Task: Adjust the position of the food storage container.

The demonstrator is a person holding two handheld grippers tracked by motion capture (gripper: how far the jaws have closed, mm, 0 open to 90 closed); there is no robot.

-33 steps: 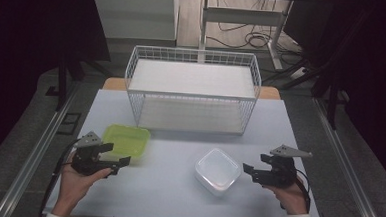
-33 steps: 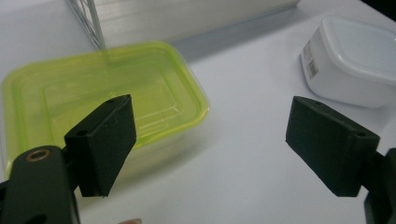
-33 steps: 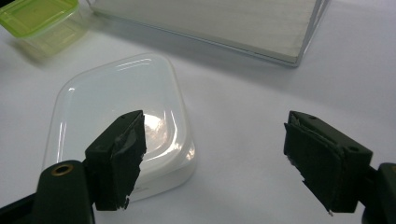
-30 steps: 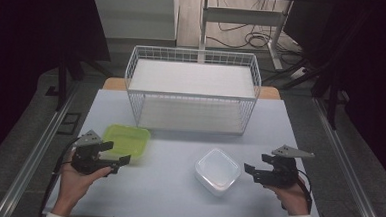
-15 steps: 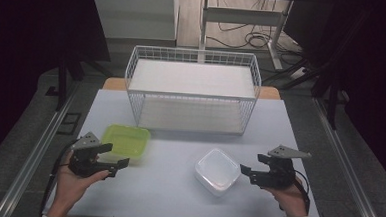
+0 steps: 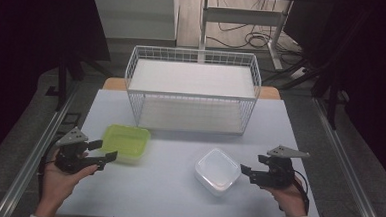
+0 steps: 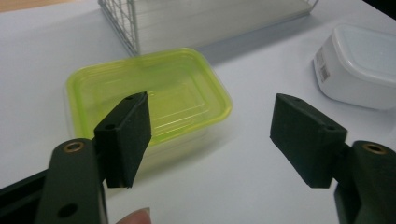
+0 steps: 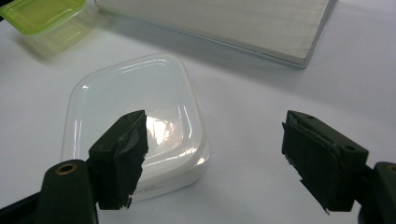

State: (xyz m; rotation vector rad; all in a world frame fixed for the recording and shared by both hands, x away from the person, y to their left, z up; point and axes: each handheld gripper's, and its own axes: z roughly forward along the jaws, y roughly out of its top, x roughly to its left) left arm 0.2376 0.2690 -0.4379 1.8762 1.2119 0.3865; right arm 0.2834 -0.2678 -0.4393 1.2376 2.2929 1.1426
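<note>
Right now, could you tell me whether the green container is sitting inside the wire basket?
No, the green container rests on the table in front of the wire basket, outside its mesh walls.

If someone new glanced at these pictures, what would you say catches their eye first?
Probably the lime-green lidded container at the table's left, the one bright colour, just ahead of the open left gripper. Next, the white wire basket standing at the back centre. Then the white lidded container at front right, beside the open right gripper.
</note>
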